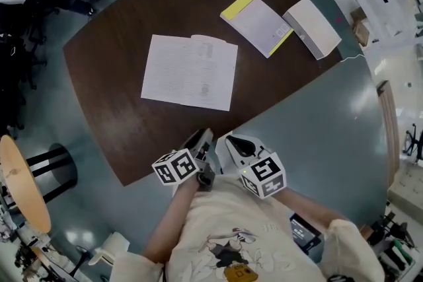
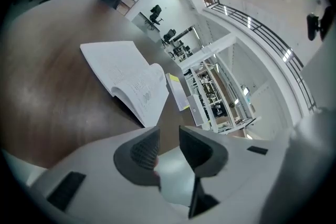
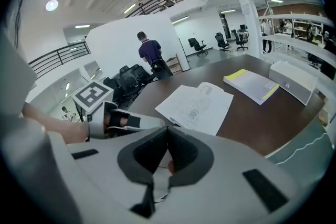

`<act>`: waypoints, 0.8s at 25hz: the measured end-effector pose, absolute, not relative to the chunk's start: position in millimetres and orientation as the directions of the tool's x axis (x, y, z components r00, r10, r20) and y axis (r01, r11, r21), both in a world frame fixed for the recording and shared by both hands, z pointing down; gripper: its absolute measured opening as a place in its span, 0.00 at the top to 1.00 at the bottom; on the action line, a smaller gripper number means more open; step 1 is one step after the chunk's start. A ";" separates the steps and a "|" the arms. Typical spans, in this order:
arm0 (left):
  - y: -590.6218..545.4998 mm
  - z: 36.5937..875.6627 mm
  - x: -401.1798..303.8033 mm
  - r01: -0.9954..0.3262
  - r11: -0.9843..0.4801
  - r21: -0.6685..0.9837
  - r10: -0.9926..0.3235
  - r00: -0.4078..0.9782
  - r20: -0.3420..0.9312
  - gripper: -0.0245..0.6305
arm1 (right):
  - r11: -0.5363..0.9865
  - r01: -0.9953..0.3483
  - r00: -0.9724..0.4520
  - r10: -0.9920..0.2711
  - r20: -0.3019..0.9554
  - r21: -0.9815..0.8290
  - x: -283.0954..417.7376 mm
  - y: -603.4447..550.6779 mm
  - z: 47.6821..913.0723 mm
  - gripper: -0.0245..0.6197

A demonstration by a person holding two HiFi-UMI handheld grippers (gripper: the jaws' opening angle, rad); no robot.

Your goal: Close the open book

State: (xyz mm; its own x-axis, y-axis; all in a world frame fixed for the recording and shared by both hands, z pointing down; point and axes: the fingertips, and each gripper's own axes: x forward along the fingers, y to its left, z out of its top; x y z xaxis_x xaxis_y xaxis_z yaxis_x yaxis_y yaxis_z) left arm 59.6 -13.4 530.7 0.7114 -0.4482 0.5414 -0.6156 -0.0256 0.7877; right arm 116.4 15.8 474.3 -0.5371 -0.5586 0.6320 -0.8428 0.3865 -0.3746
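Note:
The open book [image 1: 190,71] lies flat with white printed pages up on the dark brown table [image 1: 112,43], near its middle. It also shows in the left gripper view [image 2: 123,73] and the right gripper view [image 3: 197,107]. Both grippers hover side by side at the table's near edge, short of the book. My left gripper [image 1: 200,137] [image 2: 169,136] has a narrow gap between its pads and nothing in it. My right gripper [image 1: 232,141] [image 3: 168,134] is shut and empty. The left gripper's marker cube [image 3: 92,94] sits to the right gripper's left.
A closed book with a yellow edge [image 1: 258,23] and a white box [image 1: 312,26] lie at the table's far right. A round wooden stool [image 1: 23,185] stands on the floor at left. A person [image 3: 149,55] and office chairs are beyond the table.

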 end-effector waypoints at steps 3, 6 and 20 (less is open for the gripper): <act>-20.4 549.4 60.7 -0.584 -0.001 0.812 -0.463 0.720 0.517 0.74 | 0.387 -0.844 -0.534 -0.552 0.640 -0.371 116.9 12.0 475.9 0.95; -31.9 561.8 61.1 -0.561 0.002 0.827 -0.480 0.725 0.493 0.68 | 0.381 -0.846 -0.532 -0.552 0.642 -0.373 117.1 7.7 474.9 0.95; -60.5 609.0 64.1 -0.391 0.190 0.900 -0.546 0.720 0.428 0.57 | 0.338 -0.862 -0.506 -0.533 0.678 -0.378 124.0 0.8 482.6 0.95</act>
